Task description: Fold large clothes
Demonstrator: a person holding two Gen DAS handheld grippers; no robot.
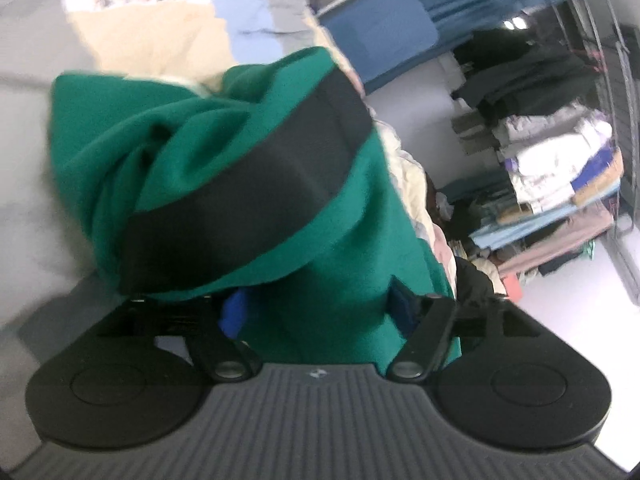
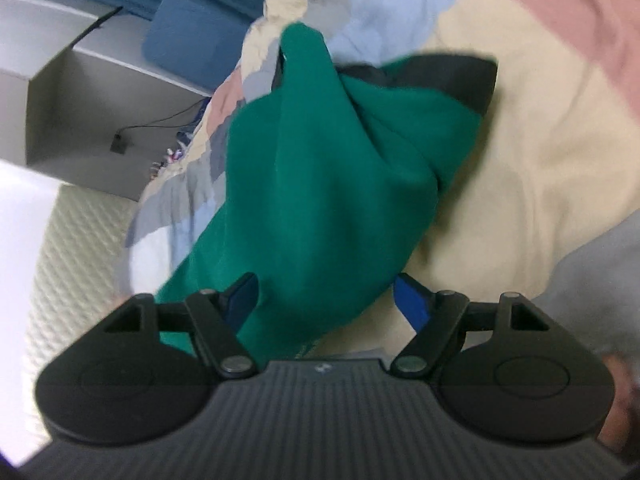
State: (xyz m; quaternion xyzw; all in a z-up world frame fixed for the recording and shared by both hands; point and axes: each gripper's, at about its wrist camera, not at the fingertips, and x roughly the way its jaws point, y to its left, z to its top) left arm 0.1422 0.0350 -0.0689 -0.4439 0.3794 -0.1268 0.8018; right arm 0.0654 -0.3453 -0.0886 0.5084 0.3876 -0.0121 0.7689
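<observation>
Left gripper [image 1: 316,312]: matte black body, ribbed dark grey top panel behind the jaws with a small pale logo at its front edge. A round black housing with an embossed circle sits to each side. Two black link arms run forward from silver pivot pins; small silver screws at the outer linkage joints. Blue pads [image 1: 230,314] line the jaws' inner faces.

Right gripper [image 2: 328,300]: same build, with ribbed panel, logo, round housings, triangular cut-outs in the outer links, blue pads [image 2: 412,300].

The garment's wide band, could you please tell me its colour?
Black, on the green garment; the band shows best in the left wrist view.
</observation>
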